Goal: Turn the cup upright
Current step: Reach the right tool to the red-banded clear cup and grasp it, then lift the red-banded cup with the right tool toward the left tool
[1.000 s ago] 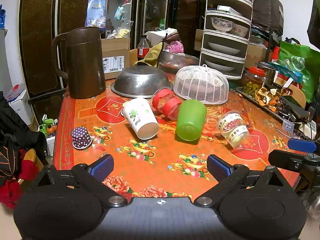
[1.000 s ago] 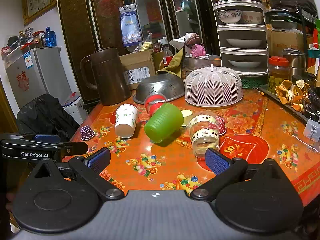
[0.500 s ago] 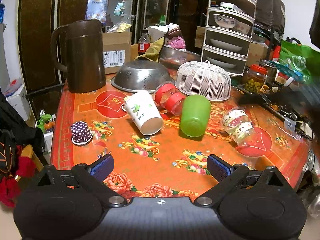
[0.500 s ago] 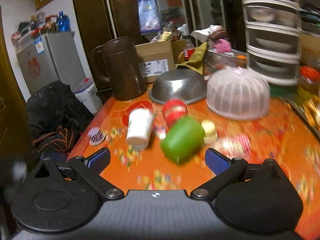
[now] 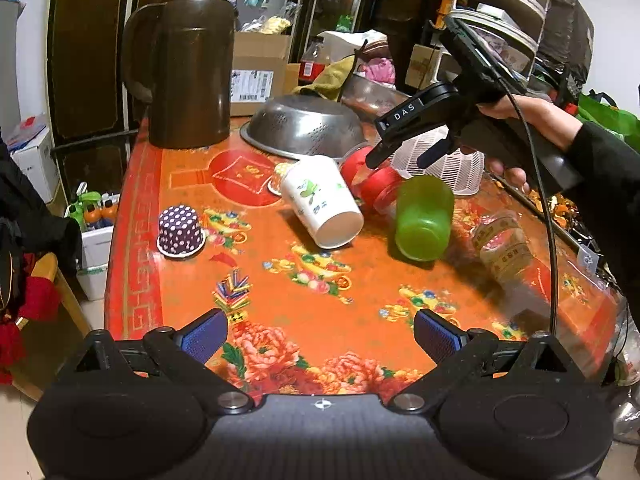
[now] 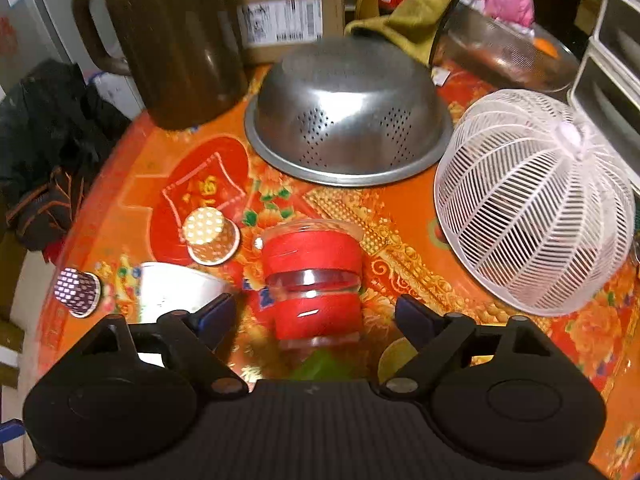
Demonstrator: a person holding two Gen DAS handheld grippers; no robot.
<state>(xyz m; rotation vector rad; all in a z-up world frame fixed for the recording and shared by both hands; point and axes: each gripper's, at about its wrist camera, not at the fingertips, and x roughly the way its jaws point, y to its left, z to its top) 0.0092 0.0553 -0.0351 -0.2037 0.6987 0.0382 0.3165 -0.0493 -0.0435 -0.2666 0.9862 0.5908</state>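
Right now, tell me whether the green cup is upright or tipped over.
Tipped over. The green cup lies on its side on the table, beside the white paper cup, which is also on its side.

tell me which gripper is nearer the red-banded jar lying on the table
Right. The right gripper is open directly over the red-banded jar, fingers either side. The left gripper is open back at the near table edge, well short of it.

Dark wood cabinets (image 5: 92,40) behind orange-red floral table (image 5: 280,280).
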